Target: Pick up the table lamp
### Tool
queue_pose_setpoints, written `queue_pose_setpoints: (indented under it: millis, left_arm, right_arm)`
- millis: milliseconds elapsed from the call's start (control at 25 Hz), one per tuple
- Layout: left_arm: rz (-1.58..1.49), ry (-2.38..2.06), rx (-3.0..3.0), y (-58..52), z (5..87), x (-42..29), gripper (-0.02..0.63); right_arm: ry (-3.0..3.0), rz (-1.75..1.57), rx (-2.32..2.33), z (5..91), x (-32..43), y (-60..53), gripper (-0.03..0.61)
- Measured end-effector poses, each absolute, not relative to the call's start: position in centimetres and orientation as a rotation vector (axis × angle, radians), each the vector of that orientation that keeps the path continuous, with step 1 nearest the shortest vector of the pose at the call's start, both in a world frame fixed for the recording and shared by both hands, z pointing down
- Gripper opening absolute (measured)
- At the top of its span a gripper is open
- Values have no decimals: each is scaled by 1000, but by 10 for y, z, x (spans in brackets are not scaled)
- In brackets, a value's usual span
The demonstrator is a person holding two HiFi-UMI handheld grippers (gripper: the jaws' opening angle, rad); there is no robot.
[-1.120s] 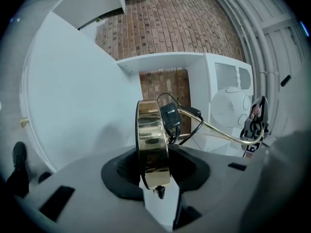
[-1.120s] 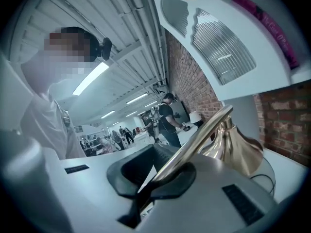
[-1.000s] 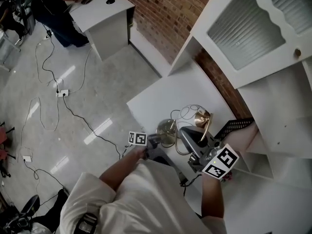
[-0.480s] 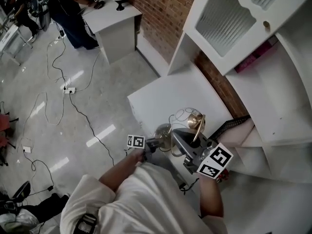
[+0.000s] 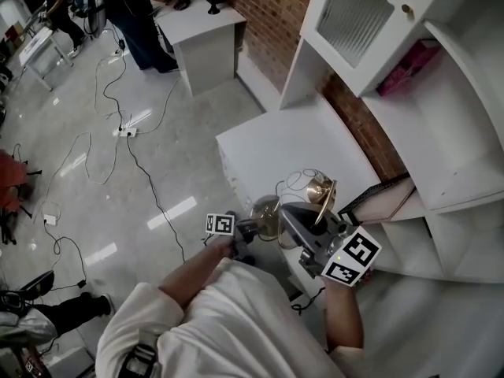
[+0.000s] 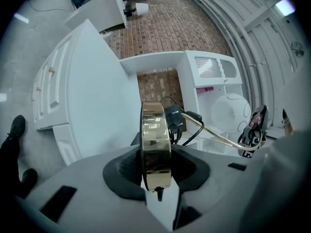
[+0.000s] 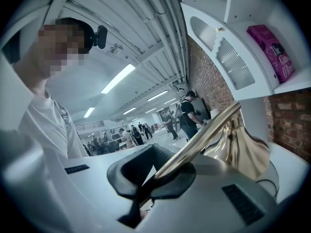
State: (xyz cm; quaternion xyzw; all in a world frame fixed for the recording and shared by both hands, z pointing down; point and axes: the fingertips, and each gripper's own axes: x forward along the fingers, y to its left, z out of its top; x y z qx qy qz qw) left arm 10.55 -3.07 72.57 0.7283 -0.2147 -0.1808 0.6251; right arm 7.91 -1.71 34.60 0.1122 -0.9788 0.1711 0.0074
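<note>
The left tongs and right tongs hold the table lamp above the near end of the white tabletop. Left gripper view: clamped on its brass base. Right gripper view: pinched tight on the brass stem.

Pink box on white shelf; brick wall behind; pwr strip on floor.

Room stood open above the white tabletop; a brick wall blocked its far edge, a cupboard door overhung there, and the table lamp crowded its near end.
</note>
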Motion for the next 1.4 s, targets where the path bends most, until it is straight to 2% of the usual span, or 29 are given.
queue_pose_setpoints:
  millis: [600, 1400]
  left_arm:
    - [-437, -567, 1650, 16, 722, 91, 138]
    - [-382, -436, 1688, 48, 707, 21, 137]
  right_arm:
    - [-3068, 562, 273, 343, 73, 27, 12]
    - [-3044, 546, 517, 331, -6, 63, 12]
